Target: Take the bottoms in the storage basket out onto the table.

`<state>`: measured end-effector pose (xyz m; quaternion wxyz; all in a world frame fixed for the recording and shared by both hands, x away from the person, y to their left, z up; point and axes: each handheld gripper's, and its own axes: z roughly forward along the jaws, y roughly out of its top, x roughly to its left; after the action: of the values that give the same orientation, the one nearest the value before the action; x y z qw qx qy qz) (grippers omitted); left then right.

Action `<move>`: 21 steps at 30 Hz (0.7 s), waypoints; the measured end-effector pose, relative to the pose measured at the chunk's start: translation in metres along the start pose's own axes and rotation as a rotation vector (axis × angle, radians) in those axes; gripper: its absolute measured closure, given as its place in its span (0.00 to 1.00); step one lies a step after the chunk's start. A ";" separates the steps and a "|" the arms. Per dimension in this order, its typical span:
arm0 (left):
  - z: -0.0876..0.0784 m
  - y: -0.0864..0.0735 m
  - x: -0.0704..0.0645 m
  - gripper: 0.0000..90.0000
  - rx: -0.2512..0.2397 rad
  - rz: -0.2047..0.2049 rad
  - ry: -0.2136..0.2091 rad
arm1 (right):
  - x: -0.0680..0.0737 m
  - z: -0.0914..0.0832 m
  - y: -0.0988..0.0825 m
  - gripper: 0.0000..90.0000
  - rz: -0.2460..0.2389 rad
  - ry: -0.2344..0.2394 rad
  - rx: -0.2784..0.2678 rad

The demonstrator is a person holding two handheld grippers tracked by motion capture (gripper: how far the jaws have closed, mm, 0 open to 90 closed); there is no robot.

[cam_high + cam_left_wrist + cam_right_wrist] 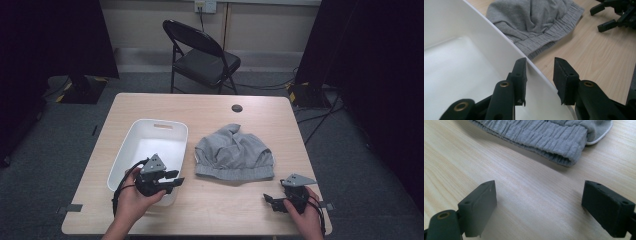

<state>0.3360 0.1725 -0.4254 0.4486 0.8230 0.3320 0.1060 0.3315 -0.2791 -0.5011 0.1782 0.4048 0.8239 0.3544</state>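
The left gripper (539, 67) sits at the near right corner of the white bin (131, 145), its jaws partly apart and straddling the bin's thin right wall, one inside and one outside; I think neither pad presses the wall yet, though it's hard to be sure from here. The right gripper (539, 207) rests low over the bare wooden table (220, 210) at the near right, jaws wide apart with nothing between them. The crumpled grey garment (234, 152) lies mid-table, just right of the bin and beyond both grippers.

A white plastic tub (150, 145) stands upright at the table's left; a crumpled grey garment (234, 152) lies just beside it.
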 end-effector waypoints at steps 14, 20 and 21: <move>-0.002 -0.004 -0.002 0.68 0.035 -0.018 -0.015 | 0.000 0.000 0.000 0.13 0.001 0.000 0.001; -0.005 -0.005 -0.009 0.67 0.079 -0.016 0.001 | 0.000 0.000 0.000 0.13 0.000 0.000 0.000; -0.005 -0.006 -0.009 0.67 0.080 -0.017 -0.001 | 0.000 0.000 0.000 0.13 0.000 0.000 0.000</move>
<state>0.3245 0.1724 -0.4263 0.4161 0.8376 0.3427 0.0886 0.3315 -0.2791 -0.5011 0.1781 0.4049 0.8239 0.3543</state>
